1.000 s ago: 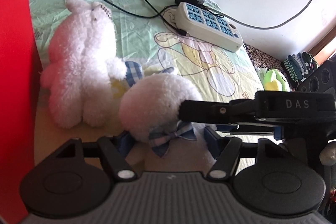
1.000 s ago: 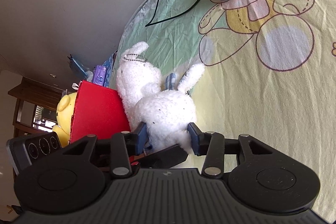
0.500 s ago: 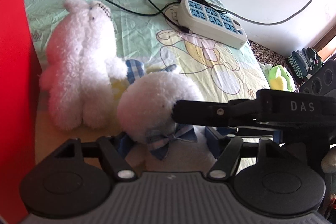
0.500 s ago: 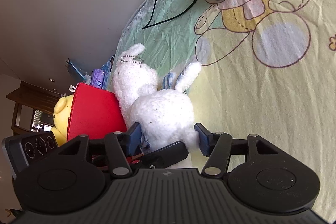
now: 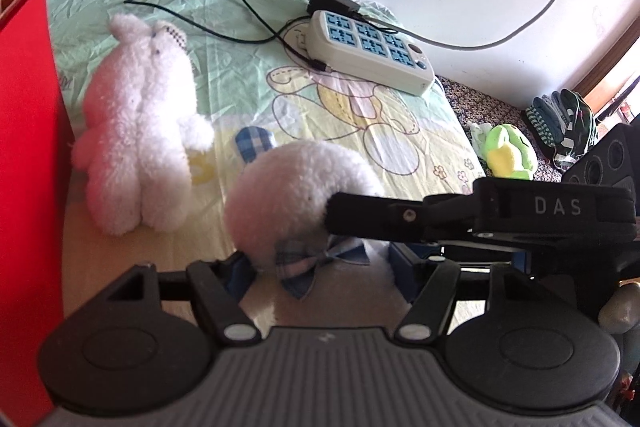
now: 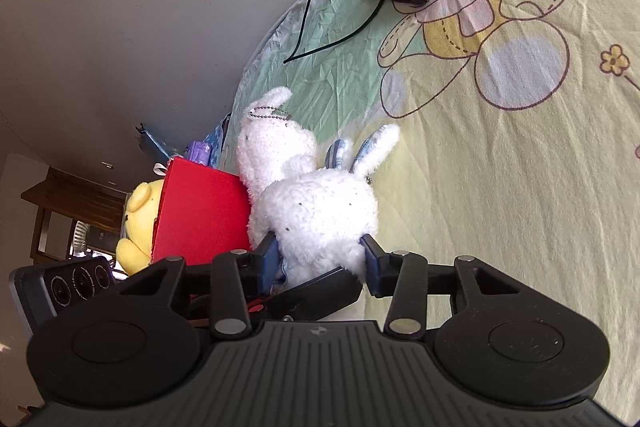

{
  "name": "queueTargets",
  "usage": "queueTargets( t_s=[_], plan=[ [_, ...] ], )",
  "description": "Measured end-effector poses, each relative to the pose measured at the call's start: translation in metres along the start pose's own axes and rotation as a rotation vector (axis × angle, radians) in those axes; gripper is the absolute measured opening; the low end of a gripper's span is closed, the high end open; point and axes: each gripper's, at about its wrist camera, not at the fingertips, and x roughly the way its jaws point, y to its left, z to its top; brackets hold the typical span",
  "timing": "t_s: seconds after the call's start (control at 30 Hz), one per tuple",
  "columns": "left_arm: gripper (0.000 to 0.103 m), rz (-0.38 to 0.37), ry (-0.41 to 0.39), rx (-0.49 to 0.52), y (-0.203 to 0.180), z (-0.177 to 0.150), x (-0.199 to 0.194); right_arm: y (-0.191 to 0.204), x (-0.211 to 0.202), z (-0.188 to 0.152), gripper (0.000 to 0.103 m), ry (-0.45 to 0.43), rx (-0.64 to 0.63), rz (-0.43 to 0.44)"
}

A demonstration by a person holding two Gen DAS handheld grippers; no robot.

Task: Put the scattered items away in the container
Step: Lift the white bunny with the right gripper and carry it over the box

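Note:
A white plush rabbit with a blue checked bow (image 5: 296, 199) lies between the fingers of both grippers. My left gripper (image 5: 320, 267) has its blue pads at the rabbit's sides near the bow. My right gripper (image 6: 320, 259) closes on the rabbit's body (image 6: 320, 215), and its black finger (image 5: 400, 219) crosses the left wrist view. A second white plush (image 5: 140, 151) lies against the red container (image 5: 28, 147). That plush (image 6: 276, 151) and the red container (image 6: 200, 211) also show in the right wrist view.
A white power strip (image 5: 372, 51) with black cables lies on the cartoon-print sheet (image 5: 240, 67) near the wall. A green and yellow plush (image 5: 506, 157) and striped gloves (image 5: 564, 123) lie beyond the sheet's right edge. A yellow bear plush (image 6: 138, 223) sits behind the red container.
The right gripper opened slightly, then narrowed again onto the rabbit's body. The left wrist view shifted a little, with the rabbit still between its fingers.

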Motion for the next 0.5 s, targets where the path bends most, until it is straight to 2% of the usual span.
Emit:
queueTargets(
  t_s=[0.3,0.5],
  plan=[
    [0.068,0.004,-0.073,0.088,-0.025,-0.017,-0.043,0.042,-0.031,-0.034,0.046,-0.105,-0.129,-0.042],
    [0.068,0.002,-0.133,0.109,-0.029,-0.031,-0.078,0.075,-0.045,-0.061,0.046,-0.18,-0.245,-0.062]
  ],
)
